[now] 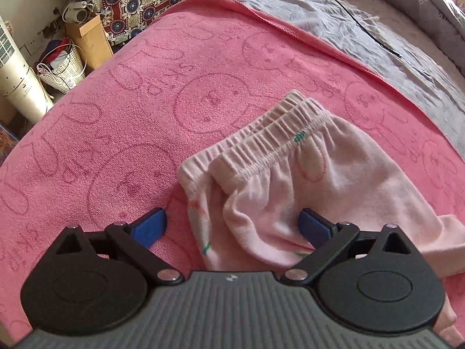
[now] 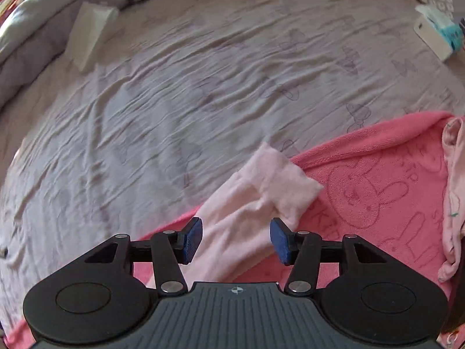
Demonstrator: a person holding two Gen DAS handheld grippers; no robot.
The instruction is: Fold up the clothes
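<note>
A pair of small pale pink trousers (image 1: pixel 305 180) lies on a pink towel (image 1: pixel 130 116) spread over the bed. Its gathered elastic waistband (image 1: pixel 261 142) points away from me in the left wrist view. My left gripper (image 1: pixel 232 226) hovers over the seat of the trousers, jaws wide apart, with a fold of fabric lying between the blue pads (image 1: pixel 149 226). In the right wrist view one trouser leg (image 2: pixel 247 212) runs up between the fingers of my right gripper (image 2: pixel 237 240), and its cuff (image 2: pixel 287 180) rests on the towel's edge (image 2: pixel 377 174). The pads stand clear of the cloth, so this gripper is open.
A wrinkled grey bed sheet (image 2: pixel 189 87) extends beyond the towel, with a white box (image 2: pixel 90 35) and a white-and-teal packet (image 2: pixel 436 35) on it. A black cable (image 1: pixel 363 20) crosses the sheet. Beside the bed stand a wicker basket (image 1: pixel 62 67), a cardboard box (image 1: pixel 87 37) and a white tower appliance (image 1: pixel 17 78).
</note>
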